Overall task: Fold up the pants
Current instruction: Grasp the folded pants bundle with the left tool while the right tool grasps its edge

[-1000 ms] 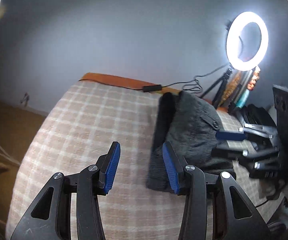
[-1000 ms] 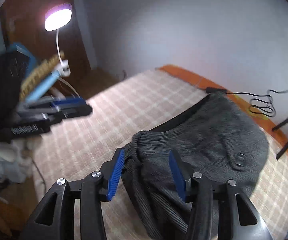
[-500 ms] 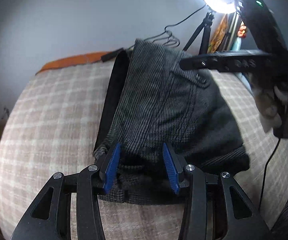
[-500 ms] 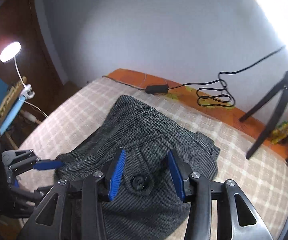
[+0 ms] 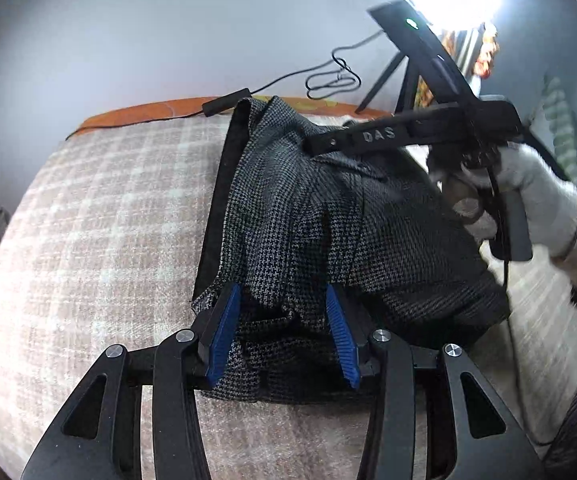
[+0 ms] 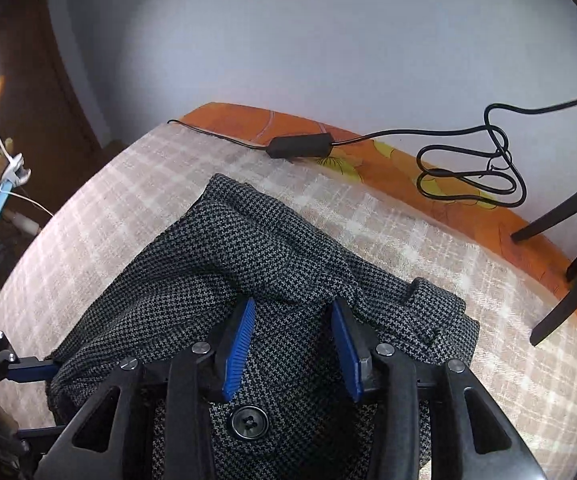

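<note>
1. Both grippers have come in from beside the pants [image 5: 328,216] to right over them – the start of a grab, I judge.
2. The left gripper [image 5: 284,336] and right gripper [image 6: 292,344] both stand wide, holding nothing.
3. The pants lie bunched on the checked bed cover [image 5: 100,216].
4. Only the right view shows the button [image 6: 249,422]; only the left shows the gloved hand [image 5: 528,188].

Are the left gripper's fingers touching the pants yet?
Touching. In the left wrist view the left gripper is open, and the houndstooth pants bunch up between both blue pads, the fabric lying against them.
</note>
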`<state>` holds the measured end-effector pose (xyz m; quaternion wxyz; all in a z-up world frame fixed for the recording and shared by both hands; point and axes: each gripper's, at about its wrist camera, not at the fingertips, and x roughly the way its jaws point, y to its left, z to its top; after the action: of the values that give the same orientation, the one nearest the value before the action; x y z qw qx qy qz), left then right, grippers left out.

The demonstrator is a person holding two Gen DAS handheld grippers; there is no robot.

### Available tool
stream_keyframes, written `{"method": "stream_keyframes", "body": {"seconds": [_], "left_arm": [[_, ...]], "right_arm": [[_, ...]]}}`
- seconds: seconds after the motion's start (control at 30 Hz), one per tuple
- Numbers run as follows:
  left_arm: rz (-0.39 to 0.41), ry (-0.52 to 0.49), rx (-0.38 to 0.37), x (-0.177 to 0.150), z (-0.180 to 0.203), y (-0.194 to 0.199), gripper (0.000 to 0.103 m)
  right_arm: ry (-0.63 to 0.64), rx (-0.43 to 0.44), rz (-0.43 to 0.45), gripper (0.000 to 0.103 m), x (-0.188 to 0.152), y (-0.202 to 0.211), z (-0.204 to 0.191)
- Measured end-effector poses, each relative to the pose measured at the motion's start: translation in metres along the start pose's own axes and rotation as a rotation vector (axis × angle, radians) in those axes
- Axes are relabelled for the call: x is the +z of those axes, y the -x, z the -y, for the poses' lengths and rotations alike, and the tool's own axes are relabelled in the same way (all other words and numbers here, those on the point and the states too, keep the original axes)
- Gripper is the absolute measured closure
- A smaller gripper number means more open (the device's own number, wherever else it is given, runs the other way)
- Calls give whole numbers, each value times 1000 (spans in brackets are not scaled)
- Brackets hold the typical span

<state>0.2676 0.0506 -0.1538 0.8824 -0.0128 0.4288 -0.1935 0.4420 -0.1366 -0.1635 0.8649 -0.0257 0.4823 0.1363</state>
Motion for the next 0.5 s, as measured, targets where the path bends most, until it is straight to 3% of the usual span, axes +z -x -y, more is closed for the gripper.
{"method": "stream_keyframes", "body": {"seconds": [0.1,0.17,0.23,0.33,0.5], "left_arm": [[9,90,-37,1,-13,16,52],[31,145,-47,1,-16,31,36],[44,190,-49,-1,-22,45,30],[32,293,-111,-5,-35,58,26],[-5,490,-201,-13,-54,59,24]], "right_arm": [[-18,5,32,61,-1,20,4],[-49,14,61,55,-4,38,9],[-83,26,89,32,-9,55,16],[-164,57,118,19,-23,78,37],[-335,148,74,18,-53,82,76]]}}
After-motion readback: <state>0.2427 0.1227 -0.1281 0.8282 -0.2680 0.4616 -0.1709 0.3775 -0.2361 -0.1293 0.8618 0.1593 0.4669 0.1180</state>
